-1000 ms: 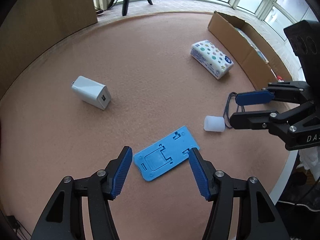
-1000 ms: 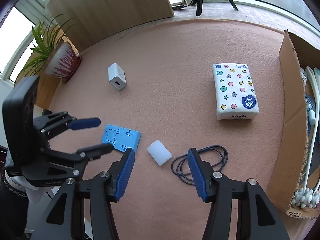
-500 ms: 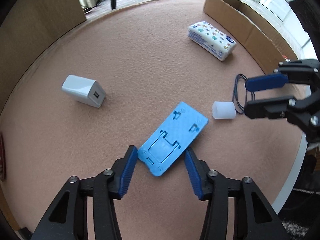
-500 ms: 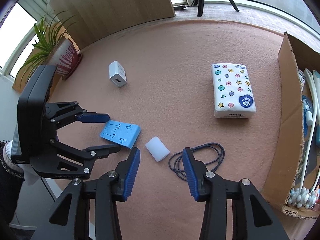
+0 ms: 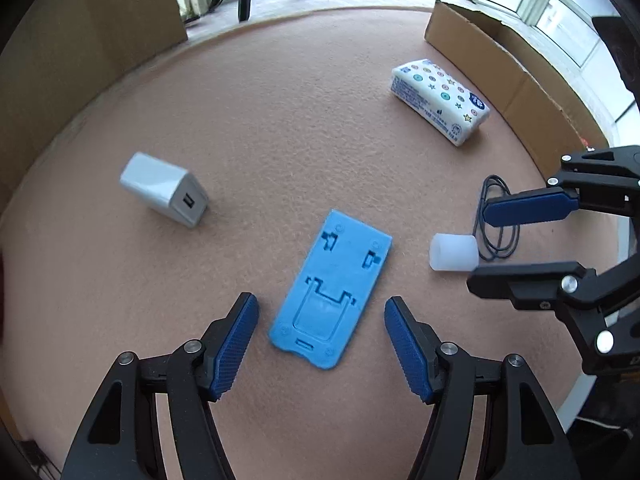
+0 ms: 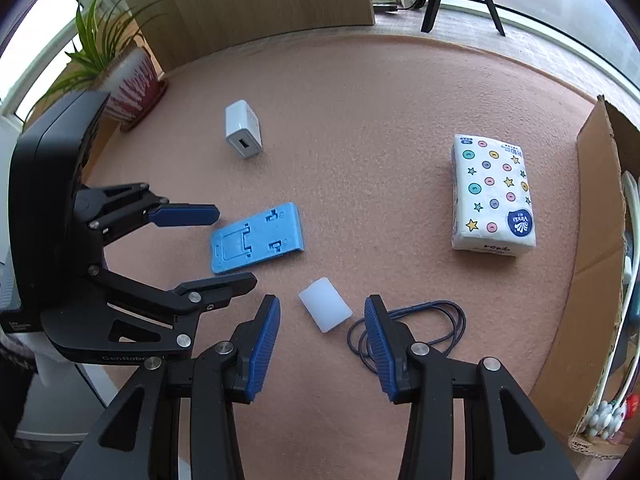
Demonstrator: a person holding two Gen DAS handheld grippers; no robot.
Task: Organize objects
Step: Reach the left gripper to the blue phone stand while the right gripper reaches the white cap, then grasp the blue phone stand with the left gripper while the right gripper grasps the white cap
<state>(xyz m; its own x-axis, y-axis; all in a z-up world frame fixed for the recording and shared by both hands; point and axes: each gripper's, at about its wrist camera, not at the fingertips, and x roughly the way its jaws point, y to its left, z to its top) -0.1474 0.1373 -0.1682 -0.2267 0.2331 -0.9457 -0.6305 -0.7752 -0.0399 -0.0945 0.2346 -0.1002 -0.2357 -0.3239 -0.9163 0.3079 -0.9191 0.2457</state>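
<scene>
A flat blue phone stand lies on the pink felt table between the fingers of my left gripper. Its jaws are opening and the pads stand clear of the stand's sides. In the right wrist view the stand shows beside the left gripper. My right gripper is open around a small white cylinder, with a gap on both sides. The left wrist view shows the cylinder at the right gripper.
A coiled dark cable lies just right of the cylinder. A white charger sits at the left and a dotted tissue pack at the right. A cardboard box holding items lines the right edge. A potted plant stands far left.
The left jaws narrowed around the blue stand, then spread again; the stand turned to lie lengthwise between them. The right jaws narrowed a little around the white cylinder.
</scene>
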